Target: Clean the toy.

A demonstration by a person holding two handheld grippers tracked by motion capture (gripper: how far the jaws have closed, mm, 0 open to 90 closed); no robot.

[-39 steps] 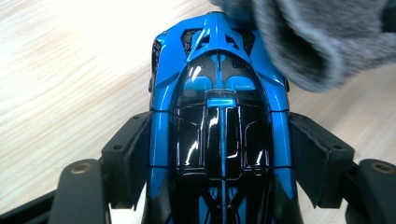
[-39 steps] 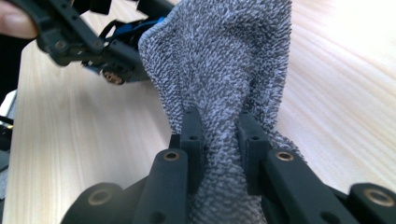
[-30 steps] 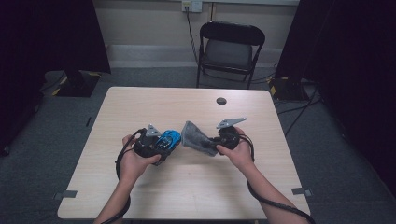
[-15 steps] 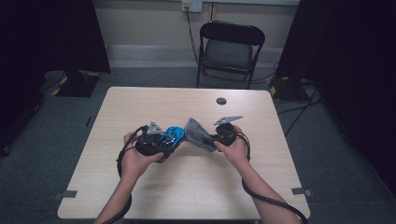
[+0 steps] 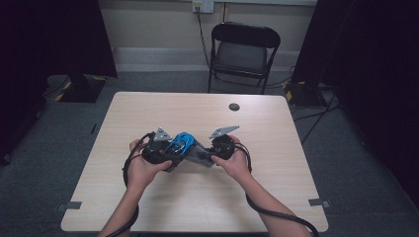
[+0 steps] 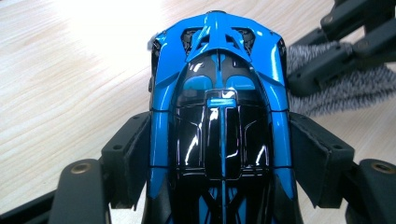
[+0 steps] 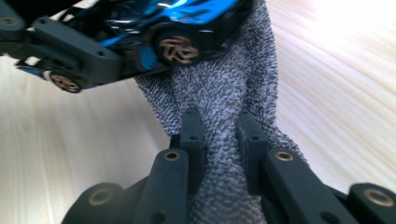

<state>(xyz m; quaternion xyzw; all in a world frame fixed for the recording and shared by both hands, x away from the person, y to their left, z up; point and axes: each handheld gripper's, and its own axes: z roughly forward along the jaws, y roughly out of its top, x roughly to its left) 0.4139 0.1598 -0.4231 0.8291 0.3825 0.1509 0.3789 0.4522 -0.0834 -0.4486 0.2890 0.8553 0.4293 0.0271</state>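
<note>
The left hand-held gripper [image 6: 219, 186] is clamped on the glossy blue-and-black toy sports car [image 6: 218, 116], one jaw pad pressed against each flank at mid-body. The right hand-held gripper [image 7: 219, 135] is pinching a bunched grey terry cleaning cloth [image 7: 224, 93], its jaws nearly closed with a fold of fabric between them.

Progress, judged from the present positions: both items are grasped and brought together above the light wood-grain surface [image 5: 276, 123]. In the right gripper view the cloth touches the car's underside and lower side, just beside a bronze-spoked wheel [image 7: 177, 49]. Wiping therefore appears to be in hand. The roof and the blue end farthest from the jaws carry no cloth; these areas probably remain.

Orientation: the car's long axis runs parallel to the left hand-held gripper's jaws, one end projecting beyond their tips. In the high view the car [image 5: 180, 143] lies between the two hand-held grippers, this end directed toward the right one.
</note>
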